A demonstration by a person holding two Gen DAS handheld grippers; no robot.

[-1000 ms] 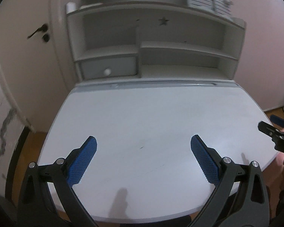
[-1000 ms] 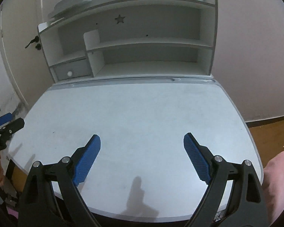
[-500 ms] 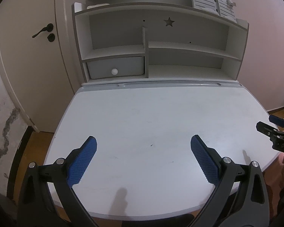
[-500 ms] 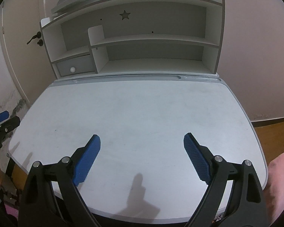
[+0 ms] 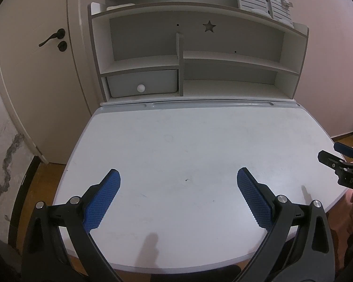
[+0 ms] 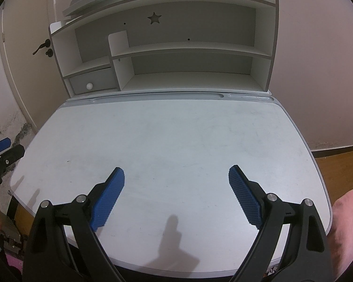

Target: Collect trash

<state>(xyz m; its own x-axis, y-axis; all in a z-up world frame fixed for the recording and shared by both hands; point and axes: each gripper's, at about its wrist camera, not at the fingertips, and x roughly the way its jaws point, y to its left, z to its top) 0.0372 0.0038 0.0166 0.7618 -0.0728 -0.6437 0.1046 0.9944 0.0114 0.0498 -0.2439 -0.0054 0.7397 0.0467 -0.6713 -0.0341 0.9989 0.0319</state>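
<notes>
White table (image 5: 188, 141) stands bare against a shelf unit (image 5: 223, 58) beside a door (image 5: 35, 70); no trash visible. Left gripper (image 5: 178, 175) and right gripper (image 6: 176, 172) fingers wide apart, holding nothing. Only the right view shows pink fabric (image 6: 348, 209)

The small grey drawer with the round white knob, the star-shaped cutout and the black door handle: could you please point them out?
Grey drawer (image 5: 153, 80), left wrist view, front panel.
Star-shaped cutout (image 5: 209, 26), left wrist view, centre.
Black door handle (image 5: 50, 39), left wrist view, lever.

"DAS" on right hand-held gripper (image 5: 341, 164)
</notes>
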